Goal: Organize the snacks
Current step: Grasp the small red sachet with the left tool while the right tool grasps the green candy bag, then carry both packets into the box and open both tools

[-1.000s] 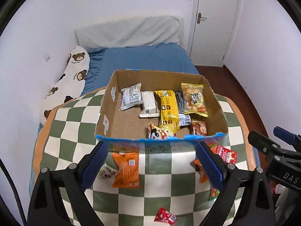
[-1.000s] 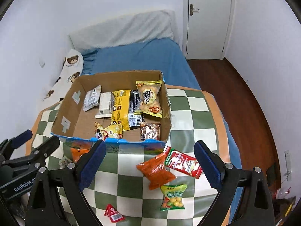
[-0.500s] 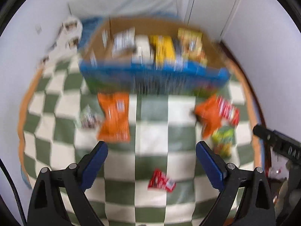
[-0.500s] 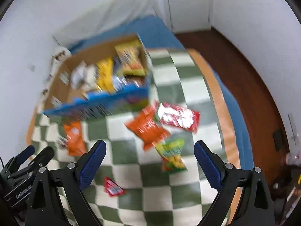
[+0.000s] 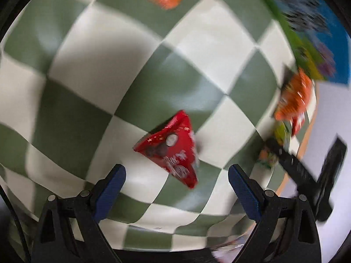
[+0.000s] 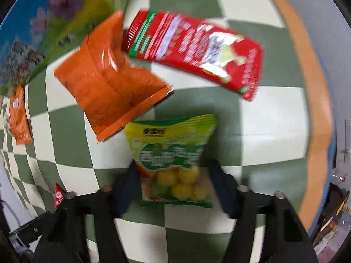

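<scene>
Two grippers are low over the green-and-white checked tablecloth [image 5: 92, 114], and both feeds are smeared with motion blur. My left gripper [image 5: 176, 173] has its blue-padded fingers [image 5: 109, 188] spread wide and grips nothing; the small red triangular foil snack packet [image 5: 173, 151] lies on the cloth just ahead of the tips, roughly centred between them, untouched as far as I can tell. My right gripper [image 6: 173, 175] is also open, its dark fingers [image 6: 126, 186] straddling the lower half of the green-and-yellow plastic bag of round yellow snacks [image 6: 175, 157]. That bag lies flat on the cloth, and through the blur I cannot tell whether the left finger touches its edge; the right finger stands a little clear.

Just beyond the green bag, on the right wrist feed, the large orange crinkled snack bag [image 6: 111, 85] lies at an angle, its lower corner near the green bag's top edge. Beside it to the right sits the long red-and-white wrapped packet [image 6: 197, 50], one end close against the orange bag. A smaller orange packet [image 6: 19, 116] lies well apart at the far left. Farthest off, the blue flower-printed side of the cardboard box [image 6: 43, 26] fills the upper left corner. The tablecloth's orange border [image 6: 316, 100] curves down the right.
</scene>
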The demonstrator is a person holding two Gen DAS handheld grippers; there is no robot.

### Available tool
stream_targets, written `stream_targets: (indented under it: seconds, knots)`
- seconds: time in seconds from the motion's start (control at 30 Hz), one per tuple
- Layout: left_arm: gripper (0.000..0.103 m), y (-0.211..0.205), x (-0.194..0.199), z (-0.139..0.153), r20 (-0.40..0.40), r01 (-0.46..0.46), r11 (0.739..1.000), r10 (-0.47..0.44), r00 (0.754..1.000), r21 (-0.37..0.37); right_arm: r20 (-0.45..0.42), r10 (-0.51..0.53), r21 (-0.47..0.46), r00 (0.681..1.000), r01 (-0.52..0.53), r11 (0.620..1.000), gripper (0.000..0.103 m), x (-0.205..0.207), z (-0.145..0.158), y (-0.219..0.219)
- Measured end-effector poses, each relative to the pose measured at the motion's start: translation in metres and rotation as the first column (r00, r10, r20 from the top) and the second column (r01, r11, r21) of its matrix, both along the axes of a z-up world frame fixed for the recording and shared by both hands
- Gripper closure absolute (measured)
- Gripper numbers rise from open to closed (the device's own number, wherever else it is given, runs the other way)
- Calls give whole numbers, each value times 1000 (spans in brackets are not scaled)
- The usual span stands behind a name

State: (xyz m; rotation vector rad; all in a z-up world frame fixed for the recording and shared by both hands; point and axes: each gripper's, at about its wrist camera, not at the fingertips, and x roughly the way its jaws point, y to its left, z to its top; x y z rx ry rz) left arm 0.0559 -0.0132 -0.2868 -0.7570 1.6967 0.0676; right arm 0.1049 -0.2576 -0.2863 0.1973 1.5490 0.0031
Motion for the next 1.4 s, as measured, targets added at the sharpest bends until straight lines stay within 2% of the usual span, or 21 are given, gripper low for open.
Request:
stream_targets:
  seconds: [0.1,0.17,0.2,0.27,0.33,0.43,0.5,0.57,0.63,0.77,0.8,0.87,0.93,0.97,1.13,1.3,1.4]
  knots:
    - [13,6,-5,-14,-15,-98,995,98,995,-10,25,86,-18,996,-85,996,48,-7,1,13]
    - [25,5,-5,-16,-11,-101,995,101,995,22,13,131,9,991,-131,991,48,-16,0,19]
    - [27,3,-4,-14,-1,-83,995,83,997,46,2,152,22,988,-152,988,48,-22,-2,21]
    - [38,-8,-1,-7,32,-9,994,5,999,113,-13,189,45,982,-189,981,48,-33,-4,26]
    - [42,-22,4,-2,54,72,983,-82,995,170,-26,209,69,978,-207,976,48,-40,-6,27]
    - [44,-51,12,5,79,221,940,-249,965,261,-47,219,117,975,-213,970,48,-51,-9,28]
    - [44,-68,17,7,83,291,913,-326,942,284,-54,228,141,972,-219,966,48,-58,-12,28]
    - [43,-78,20,1,44,340,900,-365,930,275,-56,232,154,971,-221,963,48,-61,-13,27]
    - [39,-79,20,-2,32,330,908,-350,936,258,-64,225,159,972,-213,964,47,-61,-15,25]
    - [40,-86,17,-3,26,310,912,-329,944,270,-89,166,200,982,-146,969,41,-57,-22,20]
    - [41,-88,15,-2,28,312,908,-332,943,279,-93,152,206,984,-130,970,41,-56,-23,17]
    - [51,-97,11,-1,23,330,894,-353,935,304,-95,140,202,985,-119,972,41,-50,-23,11]
    - [55,-94,20,0,26,338,892,-362,932,301,-84,142,179,986,-125,976,42,-52,-22,11]
    - [56,-94,18,2,32,339,892,-364,931,299,-79,144,167,986,-129,978,46,-53,-23,13]
    - [59,-72,20,15,66,339,901,-369,927,271,-45,118,123,992,-112,986,49,-62,-16,27]
    - [60,-58,30,38,120,348,913,-378,918,214,-43,52,150,998,-45,988,49,-66,-1,22]
    - [60,-46,39,63,176,356,915,-388,904,187,-36,0,180,999,6,984,49,-68,12,16]
